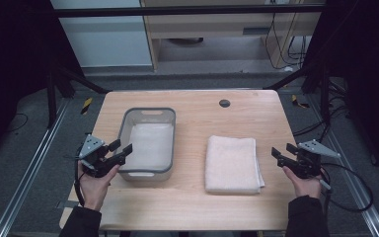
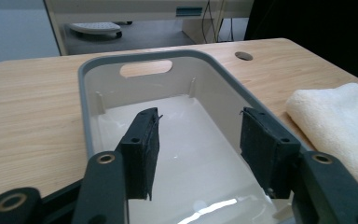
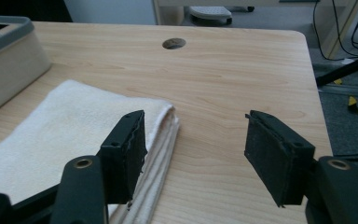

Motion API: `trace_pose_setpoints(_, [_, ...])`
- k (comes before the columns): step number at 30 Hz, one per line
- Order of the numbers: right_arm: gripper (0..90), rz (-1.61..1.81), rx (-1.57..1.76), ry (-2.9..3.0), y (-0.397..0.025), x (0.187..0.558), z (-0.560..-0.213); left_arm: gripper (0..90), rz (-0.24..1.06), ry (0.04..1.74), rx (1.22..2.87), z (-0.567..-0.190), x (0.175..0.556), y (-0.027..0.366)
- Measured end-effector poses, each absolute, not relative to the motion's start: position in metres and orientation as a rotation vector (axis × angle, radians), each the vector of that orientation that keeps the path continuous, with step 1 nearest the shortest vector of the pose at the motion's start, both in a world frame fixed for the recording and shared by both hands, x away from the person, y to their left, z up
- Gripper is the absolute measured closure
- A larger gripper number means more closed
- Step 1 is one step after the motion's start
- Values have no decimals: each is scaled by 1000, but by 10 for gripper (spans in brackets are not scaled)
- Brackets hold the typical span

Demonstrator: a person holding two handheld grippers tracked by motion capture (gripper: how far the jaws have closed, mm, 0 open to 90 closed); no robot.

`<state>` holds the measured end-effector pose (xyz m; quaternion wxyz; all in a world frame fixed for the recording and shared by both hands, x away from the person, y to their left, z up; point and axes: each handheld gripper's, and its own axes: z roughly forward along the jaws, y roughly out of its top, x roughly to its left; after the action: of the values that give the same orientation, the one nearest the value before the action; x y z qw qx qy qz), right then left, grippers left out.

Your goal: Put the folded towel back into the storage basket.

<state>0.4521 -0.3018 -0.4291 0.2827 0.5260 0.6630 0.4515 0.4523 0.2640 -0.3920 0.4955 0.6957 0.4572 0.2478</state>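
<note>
High view: the folded towel [image 1: 233, 163] lies at lower centre-right, long axis running up the frame, nearer the right gripper [image 1: 287, 154]; the left gripper [image 1: 120, 148] is held beside the basin [image 1: 148, 112]. Both are released, jaws apart, nothing grasped.

Black hand-held grippers [image 1: 118, 151], dark sleeves [image 1: 81, 223]

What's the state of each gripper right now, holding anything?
Left gripper: open, empty, at the near end of the grey-rimmed bin.
Right gripper: open, empty, beside the folded towel.
</note>
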Motion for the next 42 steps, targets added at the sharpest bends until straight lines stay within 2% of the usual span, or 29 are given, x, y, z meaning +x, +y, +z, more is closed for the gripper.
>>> trace_pose_setpoints(14, [370, 1236, 1363, 1859, -288, 452, -414, 501, 559, 1022, 1694, -381, 448, 225])
trace_pose_setpoints(26, [345, 1232, 1349, 1874, -283, 463, -406, 493, 513, 932, 1753, -381, 457, 164])
trace_pose_setpoints(42, [316, 1249, 1331, 1884, -274, 479, -397, 480, 462, 861, 1796, -390, 457, 103])
